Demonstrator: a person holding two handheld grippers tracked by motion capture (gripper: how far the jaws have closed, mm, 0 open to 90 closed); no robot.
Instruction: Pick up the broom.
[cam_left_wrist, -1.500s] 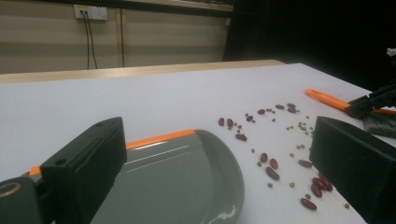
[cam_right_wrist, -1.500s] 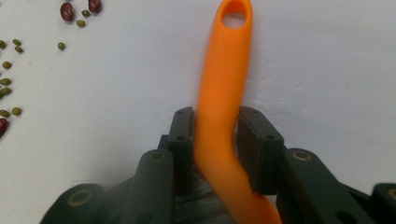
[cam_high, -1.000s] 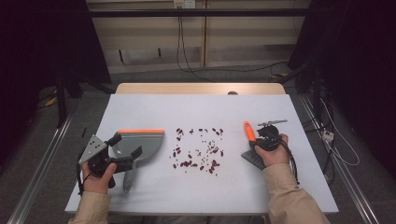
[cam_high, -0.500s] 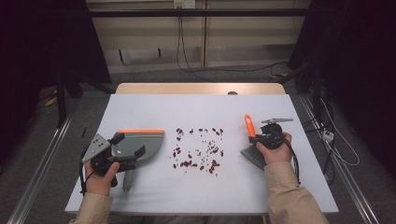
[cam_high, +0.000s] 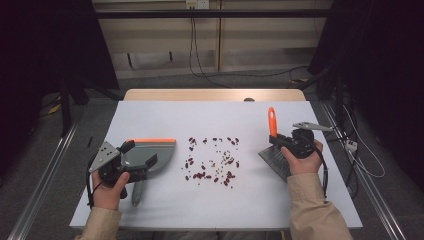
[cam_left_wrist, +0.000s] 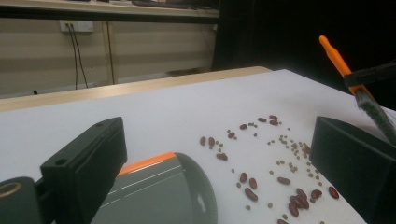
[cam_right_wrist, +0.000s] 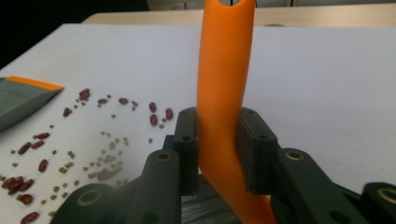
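Note:
Red beans and small greenish bits (cam_high: 212, 160) (cam_left_wrist: 280, 158) (cam_right_wrist: 93, 140) lie scattered mid-table. A grey dustpan (cam_high: 155, 152) (cam_left_wrist: 159, 191) (cam_right_wrist: 21, 100) with an orange lip rests left of them, its handle pointing toward the person. My left gripper (cam_high: 139, 154) (cam_left_wrist: 215, 140) hovers over the pan's left part, jaws wide apart and touching nothing. My right gripper (cam_high: 280, 142) (cam_right_wrist: 219, 140) is shut on the orange handle of a brush (cam_high: 272, 122) (cam_right_wrist: 224, 84) (cam_left_wrist: 343, 65). The handle tilts up and away, and the dark bristles (cam_high: 274, 161) hang just above the table, right of the beans.
The white table (cam_high: 210, 115) has a wooden strip along its far edge. Metal rails run along the floor on both sides. Cables lie on the floor behind and at the right, and one trails from the right gripper.
The right gripper has risen with the brush, and the orange handle now stands more upright. The left gripper and the dustpan have barely moved.

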